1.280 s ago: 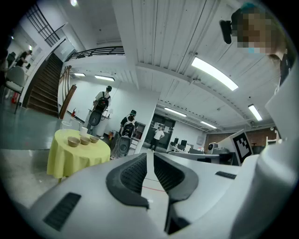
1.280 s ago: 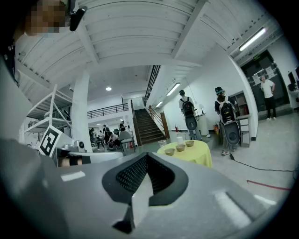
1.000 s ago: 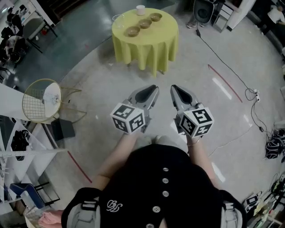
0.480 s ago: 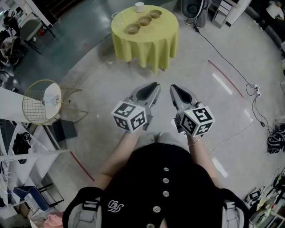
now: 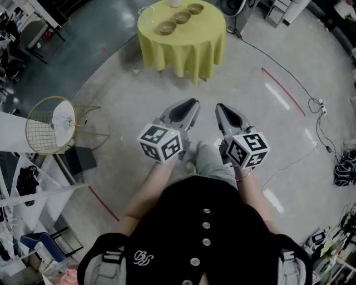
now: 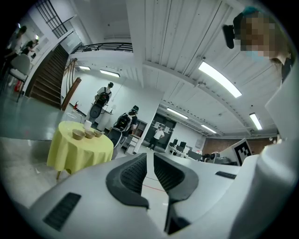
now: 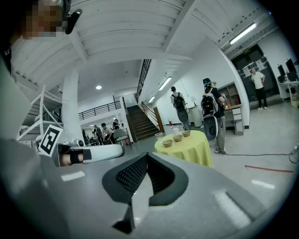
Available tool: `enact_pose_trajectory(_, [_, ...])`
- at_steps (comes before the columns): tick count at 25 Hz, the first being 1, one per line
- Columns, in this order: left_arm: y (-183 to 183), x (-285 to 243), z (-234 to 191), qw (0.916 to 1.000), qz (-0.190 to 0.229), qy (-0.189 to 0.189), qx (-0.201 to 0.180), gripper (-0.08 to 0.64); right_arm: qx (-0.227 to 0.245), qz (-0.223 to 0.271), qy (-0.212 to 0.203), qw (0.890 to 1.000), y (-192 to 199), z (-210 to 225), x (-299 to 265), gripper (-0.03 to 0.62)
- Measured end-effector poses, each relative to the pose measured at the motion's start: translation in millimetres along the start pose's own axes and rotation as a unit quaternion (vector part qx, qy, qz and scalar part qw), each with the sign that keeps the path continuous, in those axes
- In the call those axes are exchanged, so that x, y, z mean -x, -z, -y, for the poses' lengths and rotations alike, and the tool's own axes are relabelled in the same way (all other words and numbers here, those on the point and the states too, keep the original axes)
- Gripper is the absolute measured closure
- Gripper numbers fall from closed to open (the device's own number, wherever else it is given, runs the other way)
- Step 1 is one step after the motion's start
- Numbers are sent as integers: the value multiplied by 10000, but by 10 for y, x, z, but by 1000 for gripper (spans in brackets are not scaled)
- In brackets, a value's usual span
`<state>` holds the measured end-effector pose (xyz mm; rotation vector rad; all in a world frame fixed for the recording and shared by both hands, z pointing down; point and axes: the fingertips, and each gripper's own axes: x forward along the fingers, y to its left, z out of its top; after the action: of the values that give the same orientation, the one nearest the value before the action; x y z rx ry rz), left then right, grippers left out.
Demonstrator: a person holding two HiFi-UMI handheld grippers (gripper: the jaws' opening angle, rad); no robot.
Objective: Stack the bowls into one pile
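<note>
Three brown bowls (image 5: 166, 26) (image 5: 182, 17) (image 5: 195, 8) stand apart in a row on a round table with a yellow cloth (image 5: 183, 47), far ahead of me. The left gripper view shows them small at the left (image 6: 78, 135), the right gripper view near the middle (image 7: 167, 143). My left gripper (image 5: 191, 106) and right gripper (image 5: 221, 108) are held side by side at waist height, well short of the table. Both point level toward it and hold nothing. The right jaws (image 7: 146, 156) meet. The left jaws (image 6: 149, 156) stand together but for a thin slit.
A white cup (image 6: 87, 124) and a clear cup (image 7: 159, 136) share the table. A gold wire chair (image 5: 53, 125) and shelving stand at the left. Cables (image 5: 320, 119) and a red floor line (image 5: 283, 92) lie at the right. People with backpacks (image 7: 210, 105) stand beyond the table.
The table has slid toward the top edge of the head view. A grey trouser leg now shows between the grippers. Both grippers stay shut and side by side.
</note>
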<state>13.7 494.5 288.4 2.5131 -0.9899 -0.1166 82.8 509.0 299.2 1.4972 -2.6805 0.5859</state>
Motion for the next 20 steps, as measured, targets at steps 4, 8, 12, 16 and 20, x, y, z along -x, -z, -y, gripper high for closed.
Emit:
enact_pose_trajectory(4, [-54, -177, -158, 10000, 17, -26, 40, 505, 35, -41, -22, 10000, -50, 137, -208, 588])
enact_pose_trajectory(8, [-133, -522, -379, 9999, 48, -47, 100, 505, 76, -61, -79, 9999, -155, 413, -528, 588])
enact_pose_trajectory(12, [-291, -914, -602, 9999, 41, -105, 71, 505, 80, -74, -114, 9999, -354, 764, -874, 588])
enact_pose_trajectory(16, [-527, -1322, -858, 9996, 152, -230, 66, 505, 93, -144, -259, 9995, -576, 1078, -1271, 588])
enact_pose_trajectory(20, [-662, -1721, -1070, 9993, 201, -282, 144, 505, 190, -247, -454, 9985, -746, 1317, -1656, 588])
